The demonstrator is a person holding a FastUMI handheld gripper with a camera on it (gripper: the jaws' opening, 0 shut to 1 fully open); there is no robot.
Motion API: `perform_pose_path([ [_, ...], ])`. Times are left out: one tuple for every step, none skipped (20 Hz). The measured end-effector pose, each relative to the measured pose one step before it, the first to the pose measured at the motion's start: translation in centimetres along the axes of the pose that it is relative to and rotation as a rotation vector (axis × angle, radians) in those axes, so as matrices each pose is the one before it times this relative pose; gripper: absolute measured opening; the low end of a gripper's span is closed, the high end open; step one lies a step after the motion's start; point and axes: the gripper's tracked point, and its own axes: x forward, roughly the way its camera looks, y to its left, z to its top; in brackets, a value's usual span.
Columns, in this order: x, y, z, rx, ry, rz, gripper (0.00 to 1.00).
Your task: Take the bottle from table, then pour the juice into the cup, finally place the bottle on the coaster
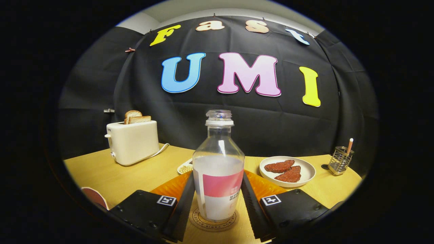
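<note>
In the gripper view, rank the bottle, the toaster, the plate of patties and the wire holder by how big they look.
1. bottle, between the fingers and nearest the camera, so inflated
2. toaster
3. plate
4. wire holder
Toaster and plate look close in size. The gripper flanks the bottle; contact unclear.
</note>
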Motion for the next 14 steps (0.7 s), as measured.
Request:
perform_pose_path([
  [-0.064,0.101,-0.267,0.0071,0.00649,0.00212,0.76],
  [-0.061,-0.064,-0.324,0.00226,0.00903,-0.00257,0.76],
  [-0.165,-0.137,-0.162,0.0038,-0.00176,-0.00336,0.77],
  [-0.107,-0.044,0.131,0.00762,-0.00153,0.00021,0.79],
  [-0.098,-0.067,-0.122,0.00984,0.00289,-0.00176,0.79],
  [0.003,-0.056,-0.041,0.01438,0.00593,0.00162,0.83],
  [-0.109,-0.007,0.12,0.01016,0.00835,-0.0015,0.92],
  [-0.207,-0.33,-0.162,0.00394,0.00917,-0.00816,1.0],
  [0.181,-0.085,-0.223,0.00582,0.00681,-0.00125,1.0],
  [-0.143,0.055,0.044,0.00654,0.00618,0.00141,1.0],
  [-0.123,-0.011,-0.062,0.00382,0.00354,0.00083,1.0],
  [-0.067,-0.019,0.096,-0.00273,-0.00011,-0.0005,0.99],
  [-0.234,0.039,0.218,-0.00701,-0.00227,0.0009,1.0],
  [-0.085,0.129,0.154,-0.0088,-0.00167,0.00266,1.0],
])
